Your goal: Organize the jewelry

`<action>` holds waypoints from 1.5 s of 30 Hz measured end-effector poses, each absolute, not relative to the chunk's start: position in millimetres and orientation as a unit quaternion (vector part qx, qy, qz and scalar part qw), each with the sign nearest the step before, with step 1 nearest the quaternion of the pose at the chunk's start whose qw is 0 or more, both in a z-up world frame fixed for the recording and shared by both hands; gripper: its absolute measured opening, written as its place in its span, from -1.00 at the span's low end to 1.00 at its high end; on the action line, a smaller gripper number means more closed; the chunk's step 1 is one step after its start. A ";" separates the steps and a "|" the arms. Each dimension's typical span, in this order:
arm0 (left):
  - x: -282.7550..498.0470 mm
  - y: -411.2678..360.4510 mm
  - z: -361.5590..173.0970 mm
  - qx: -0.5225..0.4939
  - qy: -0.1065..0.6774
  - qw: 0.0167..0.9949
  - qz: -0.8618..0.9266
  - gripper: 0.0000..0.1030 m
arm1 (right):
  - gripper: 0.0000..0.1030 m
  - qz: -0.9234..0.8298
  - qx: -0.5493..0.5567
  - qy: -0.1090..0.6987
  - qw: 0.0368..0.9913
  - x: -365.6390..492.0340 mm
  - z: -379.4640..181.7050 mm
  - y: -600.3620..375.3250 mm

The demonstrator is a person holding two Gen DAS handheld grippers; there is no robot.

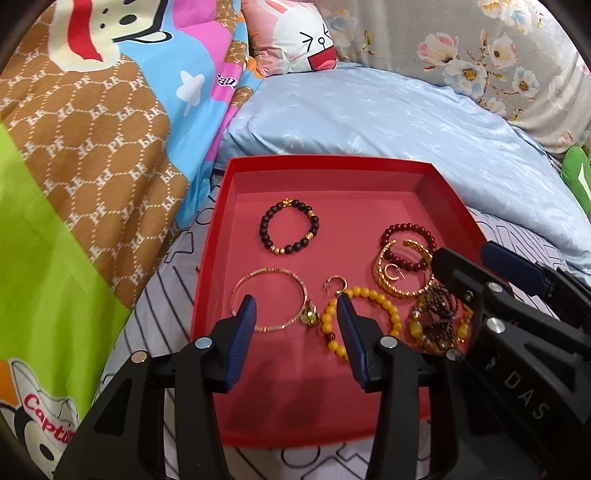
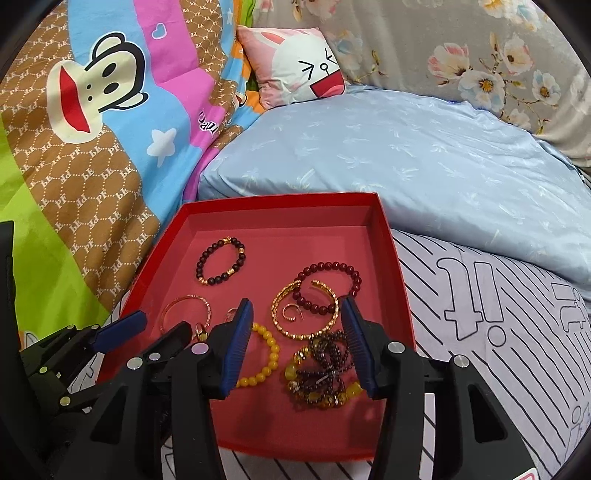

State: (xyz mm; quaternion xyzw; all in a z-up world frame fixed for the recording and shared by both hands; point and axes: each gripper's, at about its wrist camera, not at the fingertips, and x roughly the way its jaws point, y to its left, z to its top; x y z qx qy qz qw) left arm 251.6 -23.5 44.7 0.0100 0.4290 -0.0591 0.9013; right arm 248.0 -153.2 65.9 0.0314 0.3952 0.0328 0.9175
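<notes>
A shallow red tray (image 1: pixel 214 236) (image 2: pixel 399 280) lies on the bed and holds several bracelets. A dark bead bracelet (image 1: pixel 290 229) (image 2: pixel 221 261) lies at the back. A thin gold bangle (image 1: pixel 269 301) (image 2: pixel 186 314) is at the left, a yellow bead bracelet (image 1: pixel 369 314) (image 2: pixel 264 354) in the middle. A dark red bead bracelet (image 1: pixel 408 243) (image 2: pixel 328 286) overlaps a gold twisted bangle (image 1: pixel 400 277) (image 2: pixel 304 314). A tangle of dark and amber beads (image 1: pixel 439 321) (image 2: pixel 323 373) is at the right. My left gripper (image 1: pixel 295 317) is open above the thin bangle. My right gripper (image 2: pixel 297 328) (image 1: pixel 480 266) is open over the tangle.
A light blue pillow (image 1: pixel 369 118) (image 2: pixel 406 155) lies behind the tray. A cartoon quilt (image 1: pixel 92 147) (image 2: pixel 92 129) is bunched at the left. A pink rabbit cushion (image 1: pixel 291 33) (image 2: pixel 295 62) and floral bedding (image 1: pixel 480 48) are at the back. The striped sheet (image 2: pixel 498 332) extends right.
</notes>
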 end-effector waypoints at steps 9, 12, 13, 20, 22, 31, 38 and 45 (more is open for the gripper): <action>219.4 -18.4 59.7 0.002 0.421 0.905 -0.060 -0.16 | -0.05 0.021 0.031 0.392 0.919 210.4 70.9 -160.6; 208.3 -21.4 63.4 0.007 0.418 0.906 -0.060 -0.16 | -0.05 0.018 0.030 0.391 0.920 196.9 72.4 -160.3; 204.1 -22.8 64.6 0.011 0.416 0.907 -0.057 -0.16 | -0.05 0.016 0.029 0.390 0.920 191.6 73.4 -160.2; 180.8 -24.2 70.0 0.015 0.412 0.910 -0.047 -0.17 | -0.05 0.007 0.033 0.388 0.921 164.4 76.5 -160.7; 175.7 -26.1 70.1 0.018 0.414 0.909 -0.046 -0.17 | -0.05 0.002 0.036 0.390 0.920 159.2 76.0 -161.9; 159.2 -28.7 65.9 0.020 0.426 0.904 -0.038 0.06 | 0.05 -0.011 0.044 0.404 0.913 144.2 70.3 -170.2; 151.9 -19.7 67.6 0.017 0.423 0.906 -0.016 0.50 | 0.41 -0.034 0.059 0.400 0.914 132.4 70.4 -182.4; 143.6 -13.9 67.4 0.023 0.428 0.903 -0.007 0.68 | 0.53 -0.041 0.056 0.401 0.913 122.5 70.4 -182.0</action>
